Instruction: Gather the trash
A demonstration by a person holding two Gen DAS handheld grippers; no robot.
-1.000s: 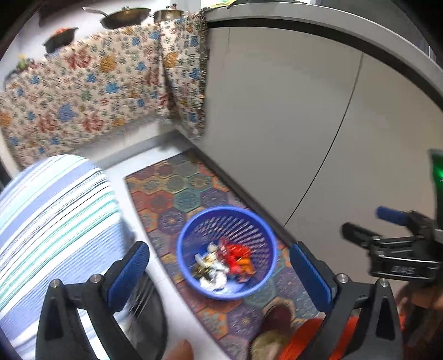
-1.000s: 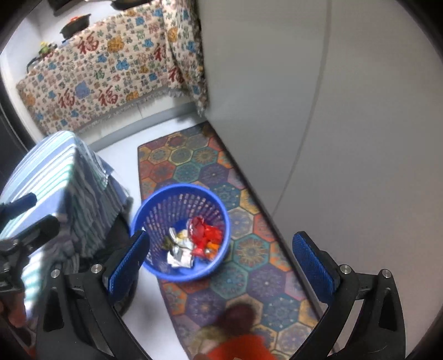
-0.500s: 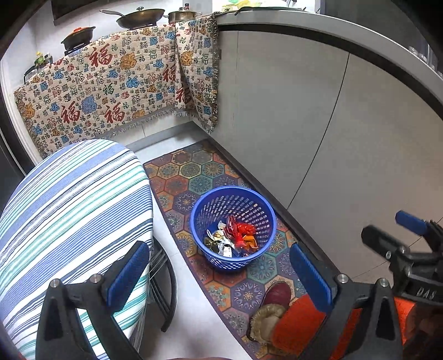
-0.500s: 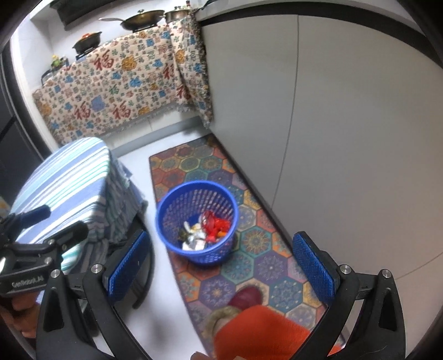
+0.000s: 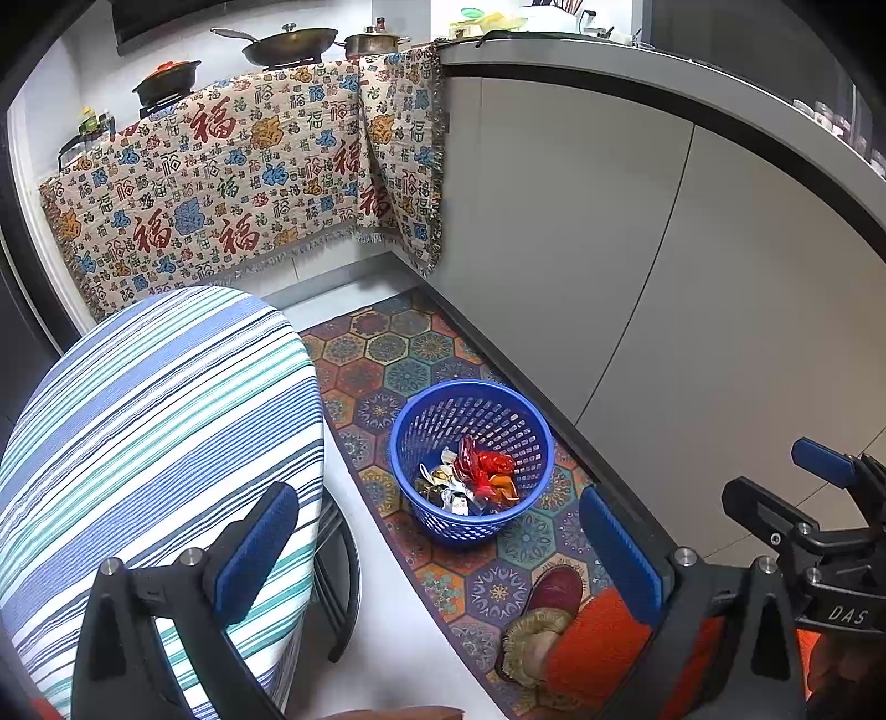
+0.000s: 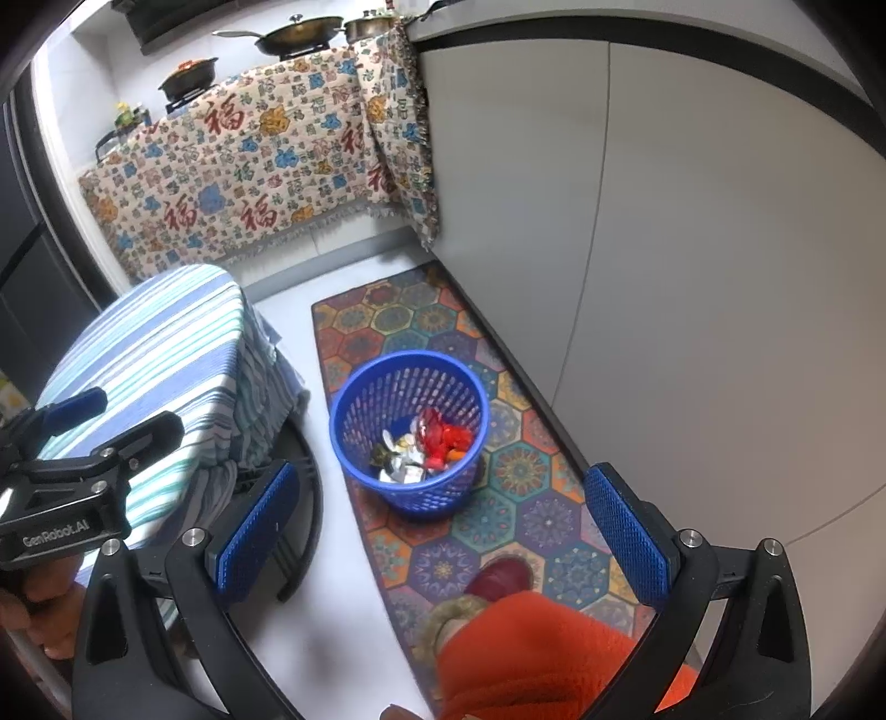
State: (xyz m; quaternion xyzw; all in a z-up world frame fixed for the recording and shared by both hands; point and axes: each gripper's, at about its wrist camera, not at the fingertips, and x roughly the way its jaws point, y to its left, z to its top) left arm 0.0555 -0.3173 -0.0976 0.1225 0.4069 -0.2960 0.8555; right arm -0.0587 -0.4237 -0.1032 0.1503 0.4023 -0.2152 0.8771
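Observation:
A blue plastic basket [image 5: 410,437] stands on the patterned floor mat; it also shows in the right wrist view [image 6: 354,410]. Inside it lies trash [image 5: 470,476]: red, orange and silver wrappers, seen too in the right wrist view [image 6: 426,443]. My left gripper [image 5: 437,548] is open and empty, held high above the floor, back from the basket. My right gripper [image 6: 443,526] is open and empty, also high above the basket. Each gripper shows at the edge of the other's view.
A round table with a blue striped cloth [image 5: 144,432] stands left of the basket. Grey cabinet fronts [image 5: 637,277] run along the right. A patterned mat [image 5: 387,354] covers the floor. The person's foot in a red slipper [image 5: 554,592] stands on it. Pans sit on the far counter [image 5: 288,47].
Both grippers have risen and pulled back from the basket, which now looks smaller and lower. More of the striped table and counter has come into view. Both stay open.

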